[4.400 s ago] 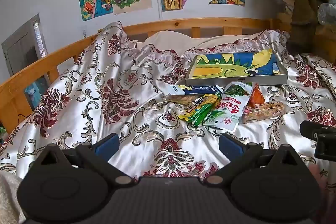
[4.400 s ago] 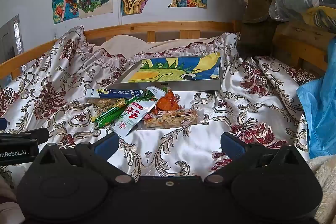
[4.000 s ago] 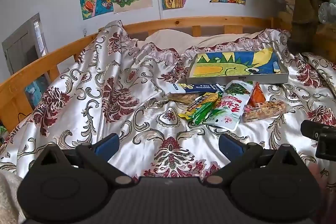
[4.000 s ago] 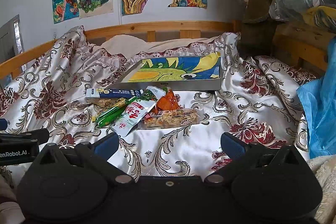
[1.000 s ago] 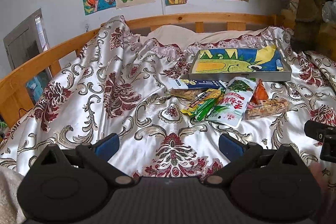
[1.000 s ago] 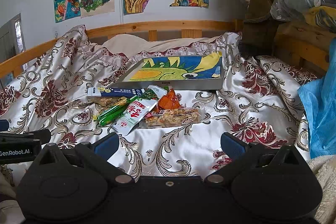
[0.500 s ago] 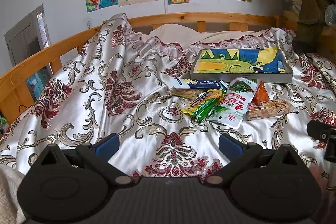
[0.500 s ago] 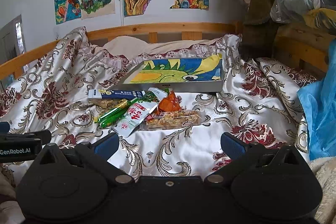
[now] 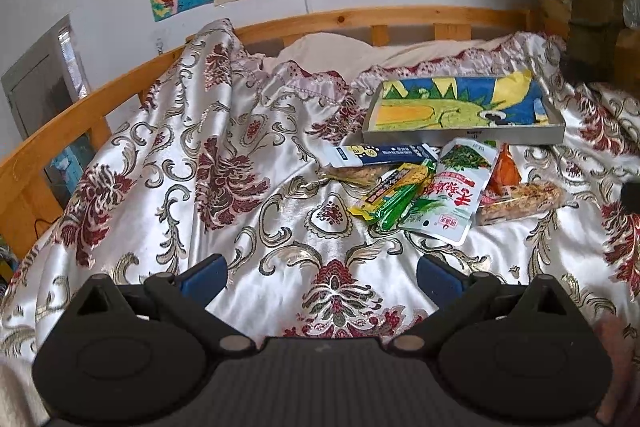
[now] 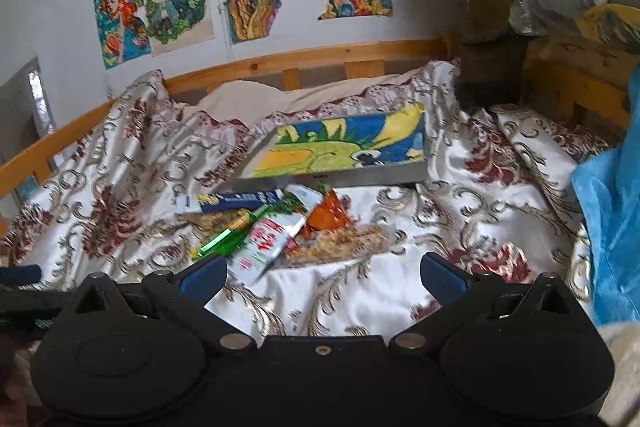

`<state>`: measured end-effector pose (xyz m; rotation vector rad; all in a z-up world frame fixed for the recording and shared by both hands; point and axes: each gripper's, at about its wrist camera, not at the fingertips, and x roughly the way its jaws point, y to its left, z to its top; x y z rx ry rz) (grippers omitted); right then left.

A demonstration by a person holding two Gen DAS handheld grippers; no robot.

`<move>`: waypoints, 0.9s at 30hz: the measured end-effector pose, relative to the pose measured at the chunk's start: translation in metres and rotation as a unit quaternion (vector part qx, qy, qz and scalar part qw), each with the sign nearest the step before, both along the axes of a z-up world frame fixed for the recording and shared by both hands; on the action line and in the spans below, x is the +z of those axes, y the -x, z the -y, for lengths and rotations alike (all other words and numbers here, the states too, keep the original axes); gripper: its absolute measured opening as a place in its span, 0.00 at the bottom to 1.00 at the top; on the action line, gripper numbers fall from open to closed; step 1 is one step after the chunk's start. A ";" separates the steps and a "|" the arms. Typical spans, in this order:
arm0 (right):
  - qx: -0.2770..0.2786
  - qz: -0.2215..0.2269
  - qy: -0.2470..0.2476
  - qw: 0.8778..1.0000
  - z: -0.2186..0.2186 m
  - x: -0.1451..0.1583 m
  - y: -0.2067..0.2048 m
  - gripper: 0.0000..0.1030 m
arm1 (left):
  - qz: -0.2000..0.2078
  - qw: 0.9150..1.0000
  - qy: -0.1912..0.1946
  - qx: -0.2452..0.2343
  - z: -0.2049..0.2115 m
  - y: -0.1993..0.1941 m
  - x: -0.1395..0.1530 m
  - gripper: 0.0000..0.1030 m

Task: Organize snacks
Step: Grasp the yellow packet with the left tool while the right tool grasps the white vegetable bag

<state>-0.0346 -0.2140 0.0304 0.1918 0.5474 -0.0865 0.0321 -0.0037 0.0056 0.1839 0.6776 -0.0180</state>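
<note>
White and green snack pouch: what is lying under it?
The white and green snack pouch overlaps a green stick pack and an orange packet. Whatever else lies beneath is hidden.

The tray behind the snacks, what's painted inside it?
The tray shows a cartoon: a green and yellow spiky creature on a blue background. The left wrist view shows it best.

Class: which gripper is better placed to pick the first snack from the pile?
Right, probably. The right gripper is open with the snack pile just ahead between its fingers; from the left gripper, the pile lies farther off, to its right.
</note>
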 end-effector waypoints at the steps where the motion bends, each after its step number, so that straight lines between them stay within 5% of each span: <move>1: 0.004 0.005 -0.001 1.000 0.003 0.005 -0.003 1.00 | -0.001 1.000 0.000 -0.002 0.001 -0.003 0.001 1.00; 9: 0.042 0.036 0.015 0.998 0.022 0.037 -0.040 1.00 | 0.008 1.000 -0.006 -0.016 0.006 -0.042 0.012 1.00; 14: 0.095 0.013 0.068 0.993 0.032 0.041 -0.082 1.00 | 0.015 0.999 0.007 -0.048 0.004 -0.072 0.008 1.00; 21: 0.145 -0.015 0.117 0.982 0.047 0.013 -0.132 0.99 | 0.001 0.995 0.068 -0.078 -0.001 -0.105 -0.007 1.00; 27: 0.167 -0.043 0.097 0.980 0.052 -0.021 -0.160 0.99 | -0.031 0.992 0.045 -0.113 0.007 -0.130 -0.024 1.00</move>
